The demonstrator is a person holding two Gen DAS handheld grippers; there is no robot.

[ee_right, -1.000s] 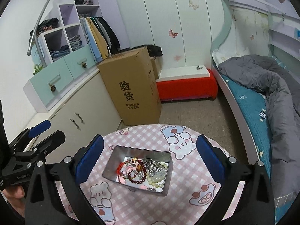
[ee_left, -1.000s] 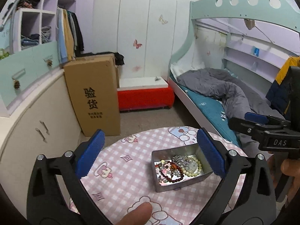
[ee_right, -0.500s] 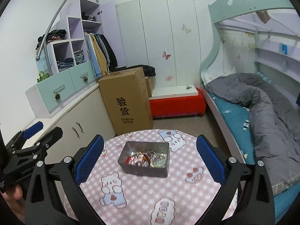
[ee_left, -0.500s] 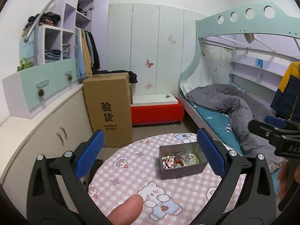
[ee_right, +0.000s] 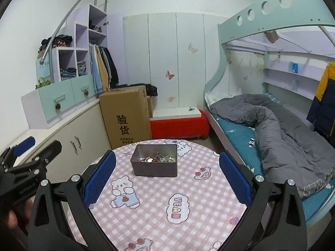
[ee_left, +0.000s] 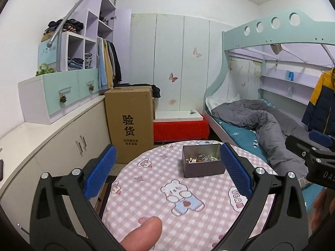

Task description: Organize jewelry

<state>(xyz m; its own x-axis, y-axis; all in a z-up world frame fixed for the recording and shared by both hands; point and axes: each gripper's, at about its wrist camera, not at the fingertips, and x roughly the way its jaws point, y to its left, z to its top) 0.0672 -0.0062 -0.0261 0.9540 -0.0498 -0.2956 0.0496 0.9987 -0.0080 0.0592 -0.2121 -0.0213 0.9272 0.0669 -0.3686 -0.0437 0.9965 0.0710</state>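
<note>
A grey metal box (ee_left: 202,165) holding a tangle of bead bracelets and chains (ee_left: 202,158) stands on the far part of a round table with a pink checked cloth (ee_left: 159,188). It also shows in the right wrist view (ee_right: 154,163), with the jewelry (ee_right: 157,158) inside. My left gripper (ee_left: 167,171) is open and empty, held back from the box above the table's near side. My right gripper (ee_right: 166,175) is open and empty too, pulled back from the box. Each gripper shows at the edge of the other's view.
A tall cardboard box (ee_left: 130,123) stands on the floor behind the table, next to a red bench (ee_left: 180,128). White cabinets (ee_left: 62,146) run along the left. A bunk bed with a grey quilt (ee_left: 261,123) is at the right.
Both grippers have pulled back and tilted up from the box, which now looks smaller and farther off. Both stay open and empty.
</note>
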